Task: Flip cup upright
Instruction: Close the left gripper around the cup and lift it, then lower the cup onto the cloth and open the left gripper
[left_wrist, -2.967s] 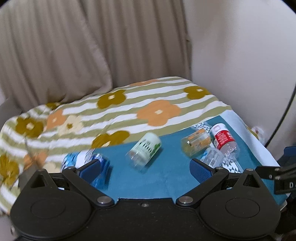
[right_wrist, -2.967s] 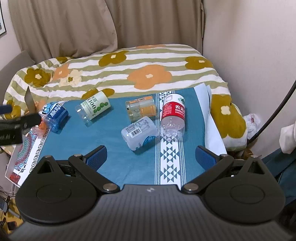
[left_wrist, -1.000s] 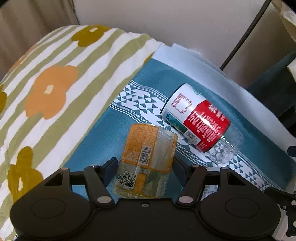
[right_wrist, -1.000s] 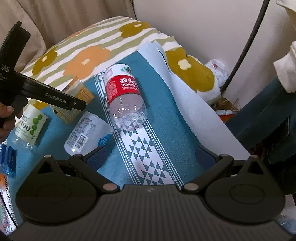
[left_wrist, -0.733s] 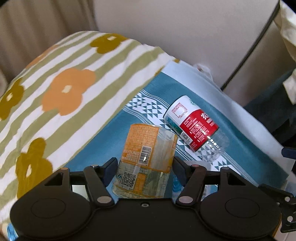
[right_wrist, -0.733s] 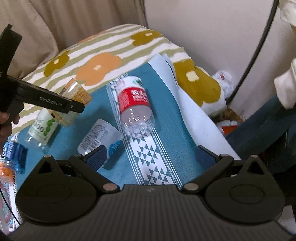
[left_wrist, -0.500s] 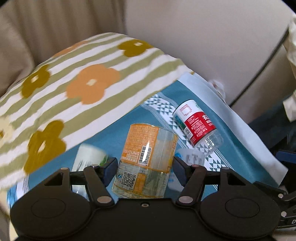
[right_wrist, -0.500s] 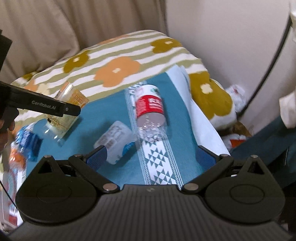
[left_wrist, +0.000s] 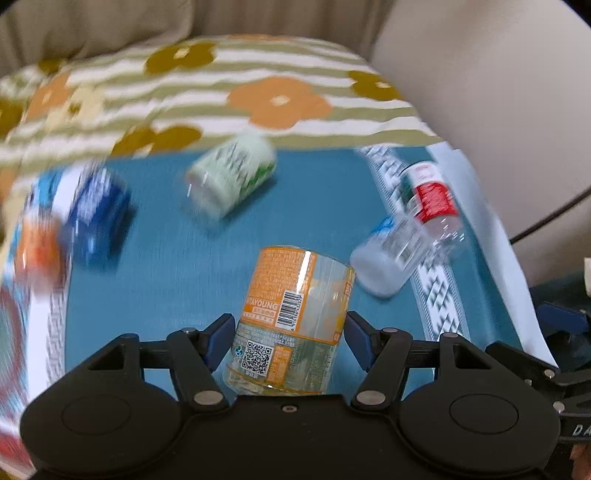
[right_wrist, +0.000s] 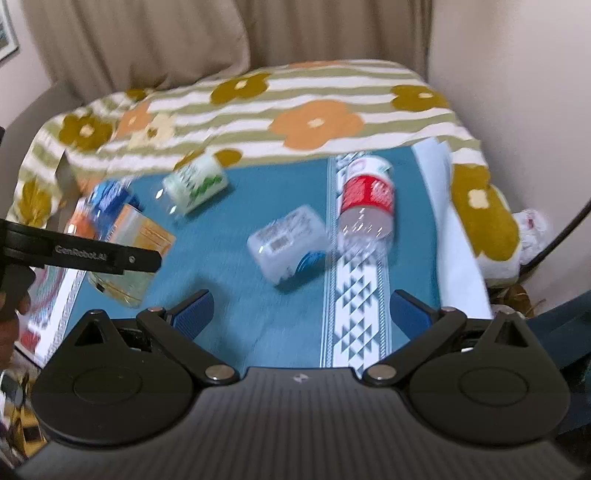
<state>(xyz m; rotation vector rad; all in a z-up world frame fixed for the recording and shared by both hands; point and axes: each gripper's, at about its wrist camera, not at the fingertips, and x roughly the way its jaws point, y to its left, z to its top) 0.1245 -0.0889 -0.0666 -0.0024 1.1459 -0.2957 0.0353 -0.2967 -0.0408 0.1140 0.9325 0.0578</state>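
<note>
While left gripper (left_wrist: 288, 338) clamps orange cup (left_wrist: 295, 306) | right gripper (right_wrist: 301, 306) fingers apart | white-label cup (right_wrist: 286, 243), red-label cup (right_wrist: 365, 201) lie touching

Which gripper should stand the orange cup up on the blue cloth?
The left gripper. It is already shut on the orange-label cup, holding it over the blue cloth, so it probably only has to set it down. The right gripper is open, empty, and off to the side.
</note>
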